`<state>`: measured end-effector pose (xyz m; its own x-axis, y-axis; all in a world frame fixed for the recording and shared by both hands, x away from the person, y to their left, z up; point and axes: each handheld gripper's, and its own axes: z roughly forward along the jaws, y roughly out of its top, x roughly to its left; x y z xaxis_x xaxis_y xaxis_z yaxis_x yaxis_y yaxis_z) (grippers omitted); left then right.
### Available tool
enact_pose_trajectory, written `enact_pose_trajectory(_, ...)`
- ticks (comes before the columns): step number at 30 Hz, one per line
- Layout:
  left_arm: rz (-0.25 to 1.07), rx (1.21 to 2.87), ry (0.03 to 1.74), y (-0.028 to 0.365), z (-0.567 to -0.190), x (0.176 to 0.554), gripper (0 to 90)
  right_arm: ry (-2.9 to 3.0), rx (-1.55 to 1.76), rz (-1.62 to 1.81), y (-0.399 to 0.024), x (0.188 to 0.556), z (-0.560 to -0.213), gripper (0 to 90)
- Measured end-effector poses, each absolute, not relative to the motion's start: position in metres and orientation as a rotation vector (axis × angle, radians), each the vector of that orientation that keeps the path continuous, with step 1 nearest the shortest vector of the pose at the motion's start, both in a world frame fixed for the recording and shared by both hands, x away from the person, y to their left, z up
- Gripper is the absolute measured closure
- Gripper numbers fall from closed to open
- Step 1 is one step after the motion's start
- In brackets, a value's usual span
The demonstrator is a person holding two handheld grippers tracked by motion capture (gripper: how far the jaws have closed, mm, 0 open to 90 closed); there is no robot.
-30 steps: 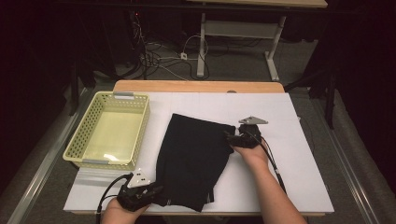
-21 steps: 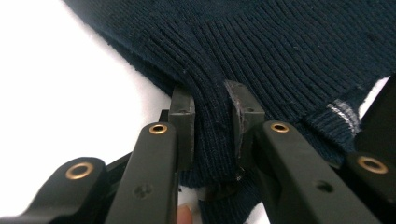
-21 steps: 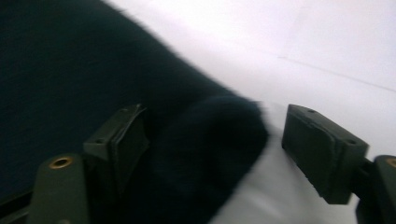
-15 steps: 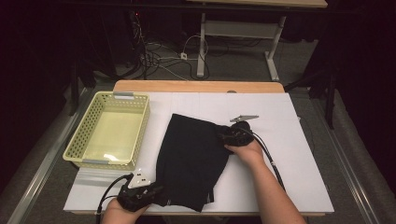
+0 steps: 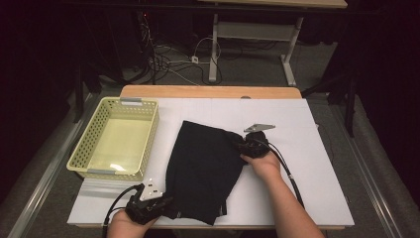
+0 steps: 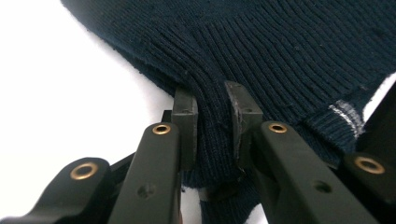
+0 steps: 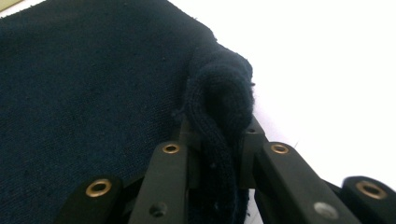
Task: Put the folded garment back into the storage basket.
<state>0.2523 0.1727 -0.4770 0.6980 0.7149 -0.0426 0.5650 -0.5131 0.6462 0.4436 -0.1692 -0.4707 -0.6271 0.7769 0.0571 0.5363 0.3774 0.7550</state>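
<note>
Dark navy knit fabric, a folded garment [image 5: 203, 171] that looks like a sweater, lies flat on a white table [image 5: 307, 198], near the middle and running down to the table's near edge. The ribbed hem shows in the left gripper view, and a pale label sits close to that hem.

The cloth is soft, limp and light. It will sag and drape wherever it is not supported, and loose layers may slide apart when lifted. The thick ribbed edges and bunched folds give the firmest hold, which is where both tools grip now.

The left gripper [image 5: 166, 208] rests at the near edge of the table, toward its near left corner. It lies low and almost level, and its jaws pinch a fold of the ribbed hem [image 6: 210, 126] between the pads. The person's left hand wraps the tool from below.

The right gripper [image 5: 239, 145] sits at the garment's right edge, about midway up the table. Its jaws have just been closing and now pinch a rolled bunch of fabric [image 7: 222, 107] between them. The right forearm reaches in diagonally from the near edge, with the hand tilted toward the cloth and a cable trailing back along the arm.

A pale yellow perforated basket [image 5: 81, 163] stands on the left side of the table, apart from the garment.
</note>
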Motion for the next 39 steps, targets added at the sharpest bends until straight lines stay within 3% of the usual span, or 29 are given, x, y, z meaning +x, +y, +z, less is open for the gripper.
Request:
enact_pose_trajectory(6, 0.249, 2.302, 0.975, 0.175, -0.465, 0.262, 75.9, 2.311, 1.125, 1.112, -0.169, 0.439, -0.462, 80.1)
enact_pose_trajectory(19, 0.31, 2.459, 0.984, 0.171, -0.43, 0.292, 76.9, 2.216, 1.065, 1.158, -0.163, 0.441, -0.436, 81.0)
enact_pose_trajectory(39, 0.068, 2.575, 1.058, 0.169, -0.438, 0.323, 77.0, 2.244, 1.136, 1.079, -0.164, 0.45, -0.471, 80.5)
